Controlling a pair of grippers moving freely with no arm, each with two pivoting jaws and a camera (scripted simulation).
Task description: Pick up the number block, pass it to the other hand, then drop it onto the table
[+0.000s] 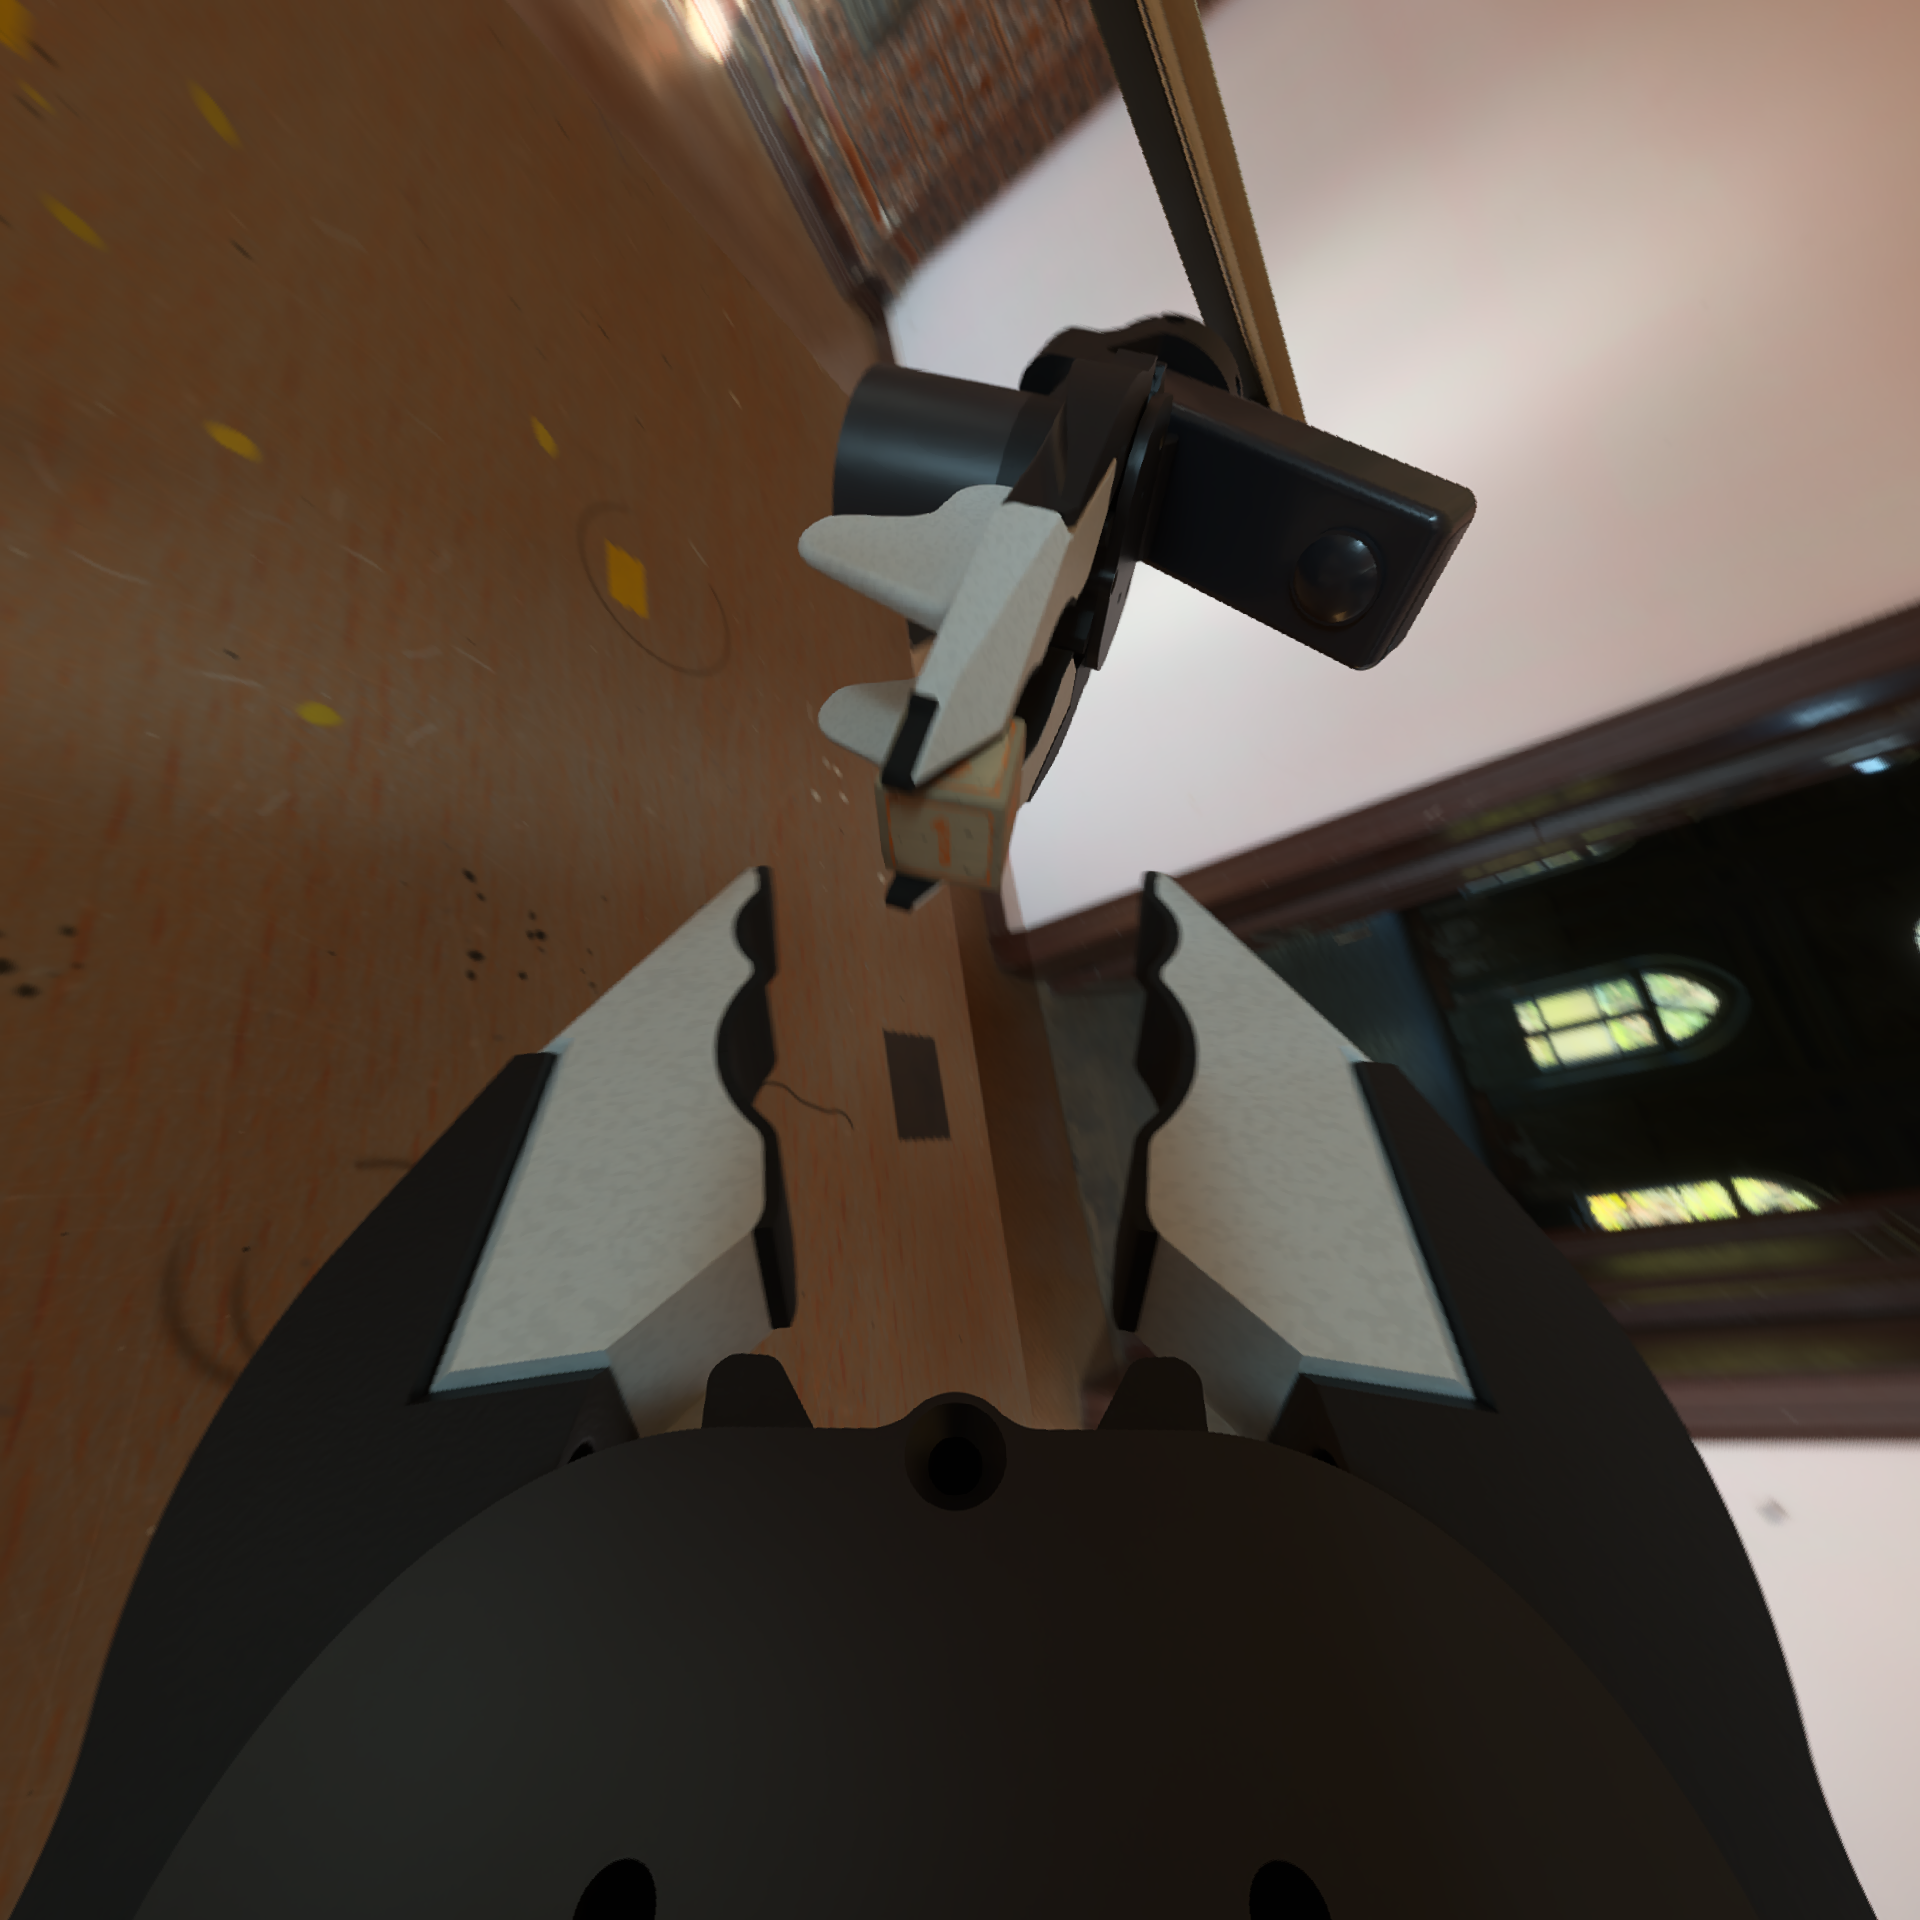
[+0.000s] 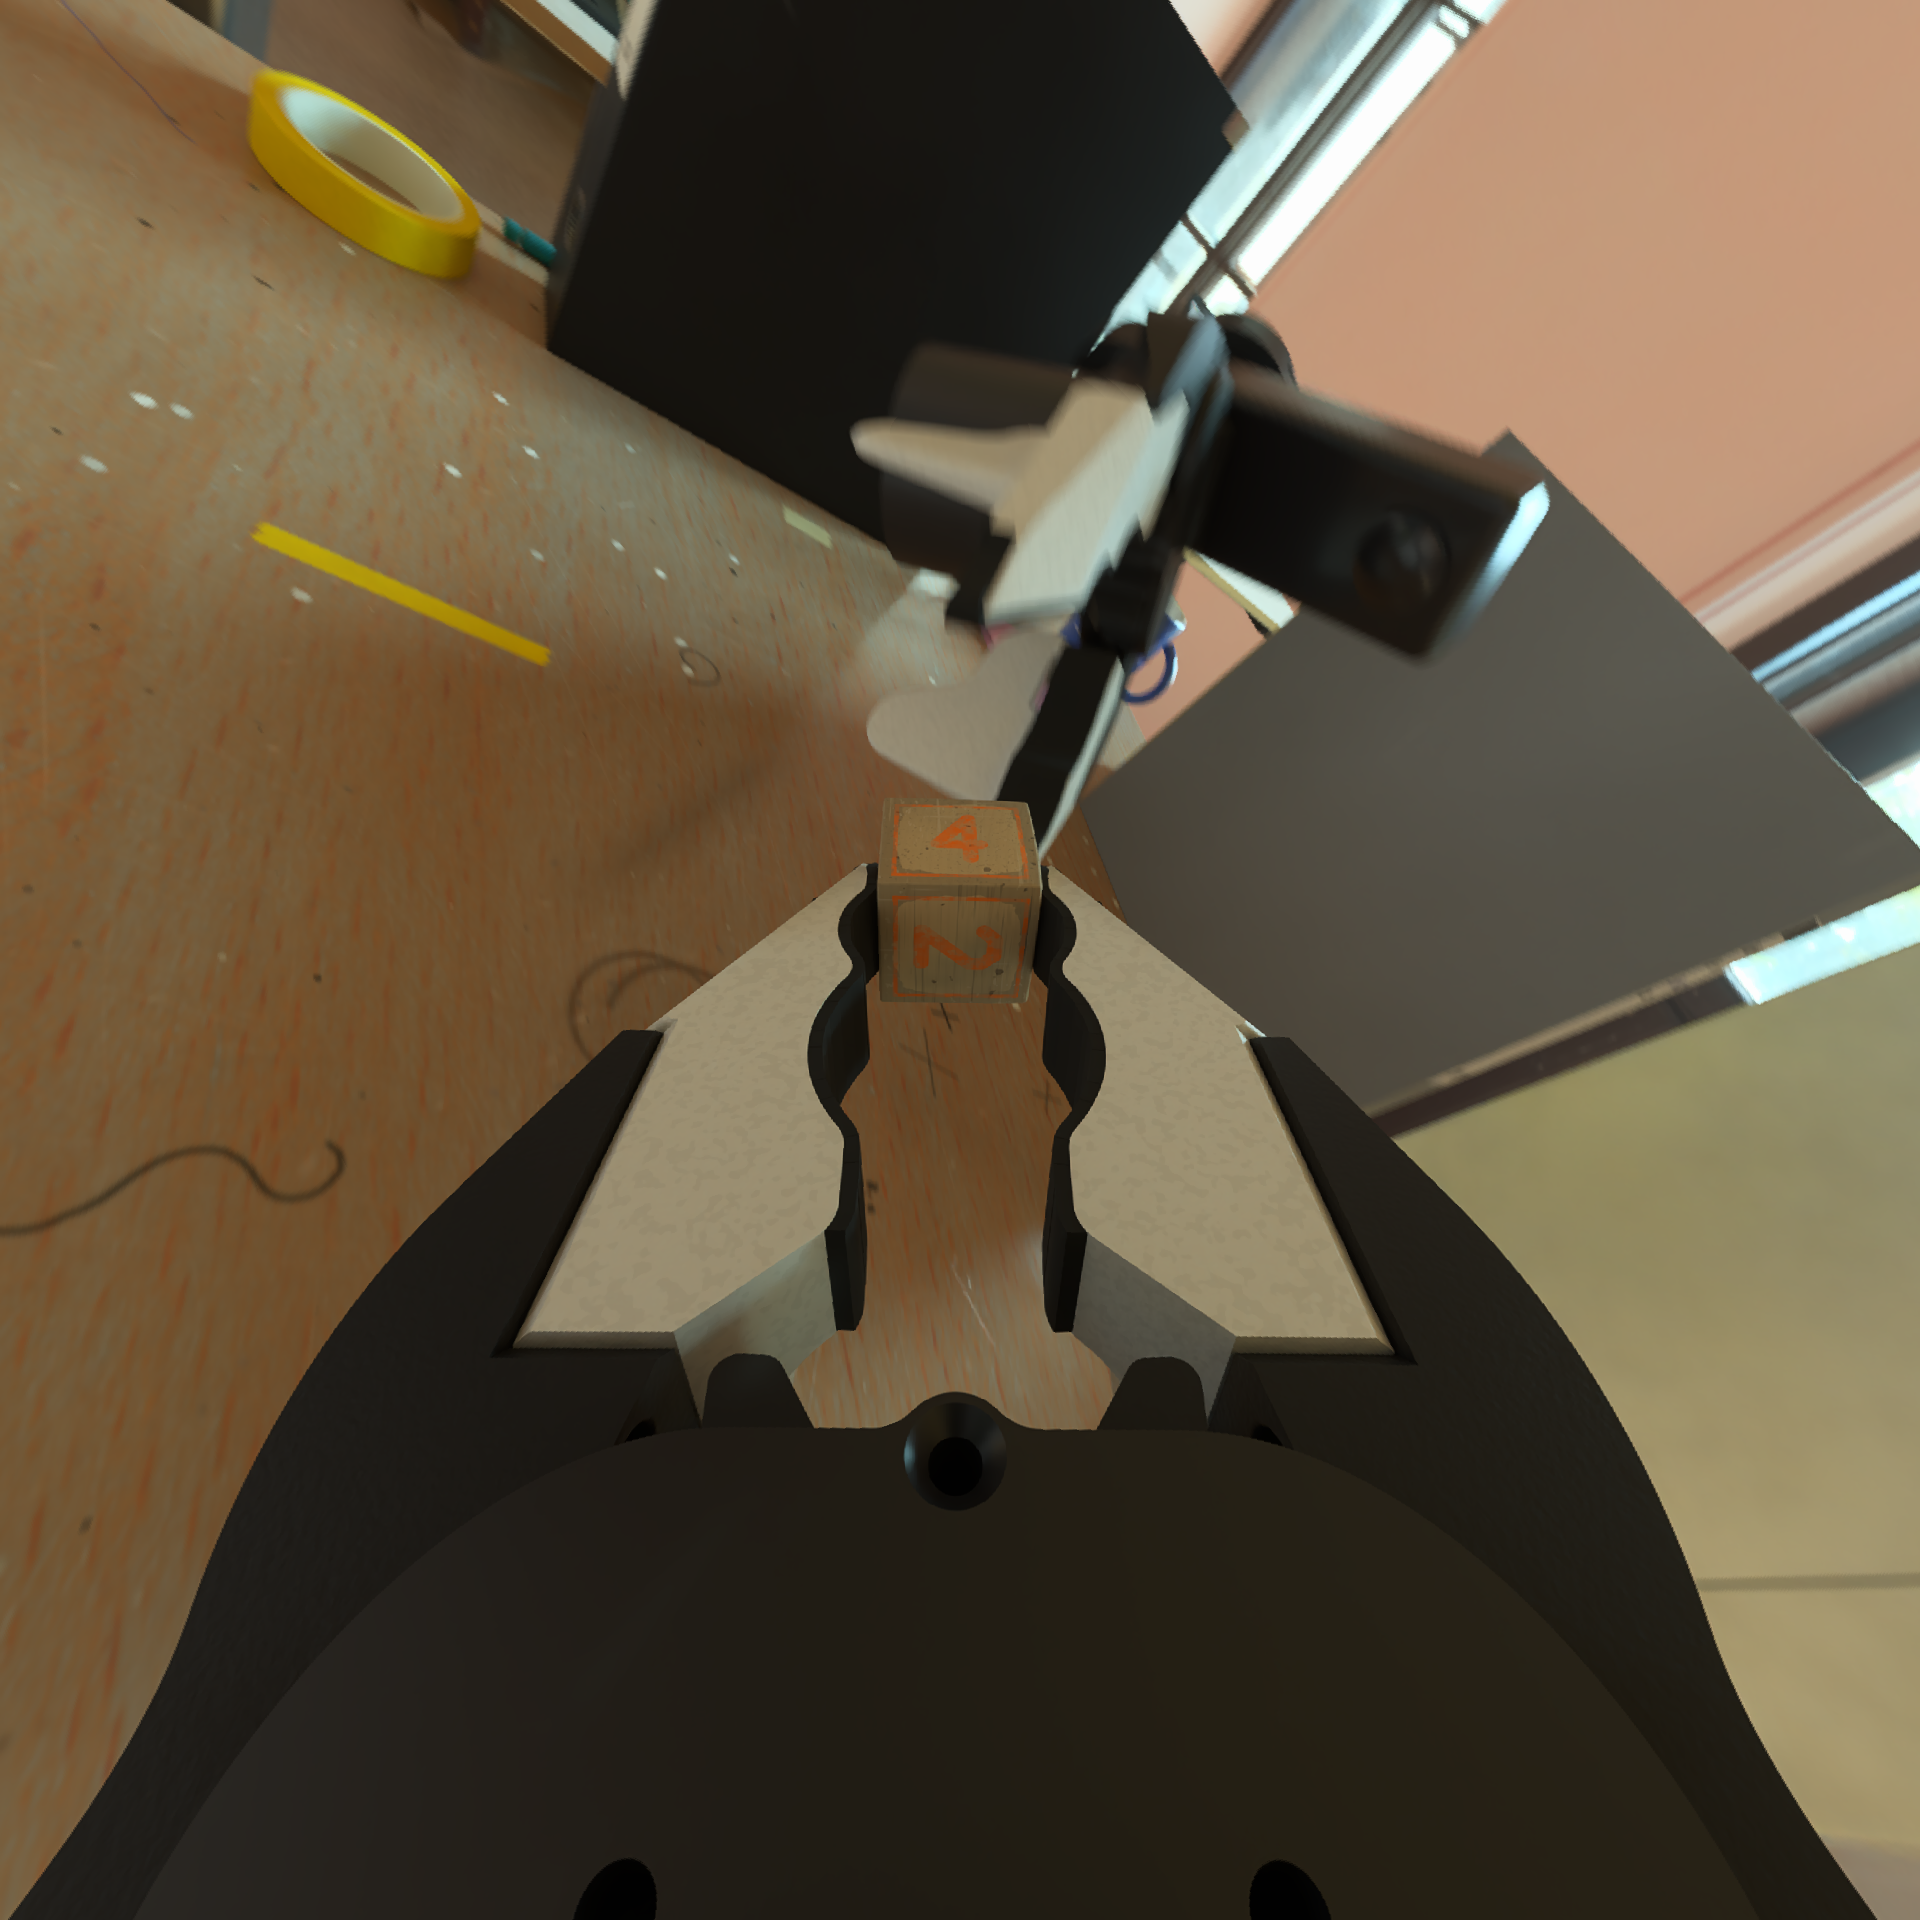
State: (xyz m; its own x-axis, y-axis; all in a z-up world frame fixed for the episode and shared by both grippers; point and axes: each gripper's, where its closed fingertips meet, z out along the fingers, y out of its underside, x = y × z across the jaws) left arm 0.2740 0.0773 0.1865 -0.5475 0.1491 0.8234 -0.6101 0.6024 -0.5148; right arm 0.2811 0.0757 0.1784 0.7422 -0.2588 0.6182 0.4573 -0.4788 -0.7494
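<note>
Right wrist view: the right gripper point(image 2: 958, 883) grasps the wooden number block point(image 2: 958, 914) between its fingertips, the cube held clear above the wooden table point(image 2: 312, 831). The block's pale faces carry orange figures inside orange borders. Beyond it, the left gripper point(image 2: 997, 717) hangs close in front, blurred, its white fingers spread apart and not touching the cube. A roll of yellow tape point(image 2: 358, 177) lies on the table at far left beside a black box point(image 2: 883, 208), with a strip of yellow tape point(image 2: 400, 592) stuck flat to the wood nearer in.

From the left wrist view, the left gripper point(image 1: 956, 894) is released, nothing between its jaws. Just ahead of its tips, the right gripper point(image 1: 914, 821) is seen pinching the number block point(image 1: 940, 836) above the table point(image 1: 312, 727), near the table's edge. Small yellow flecks dot the wood.
</note>
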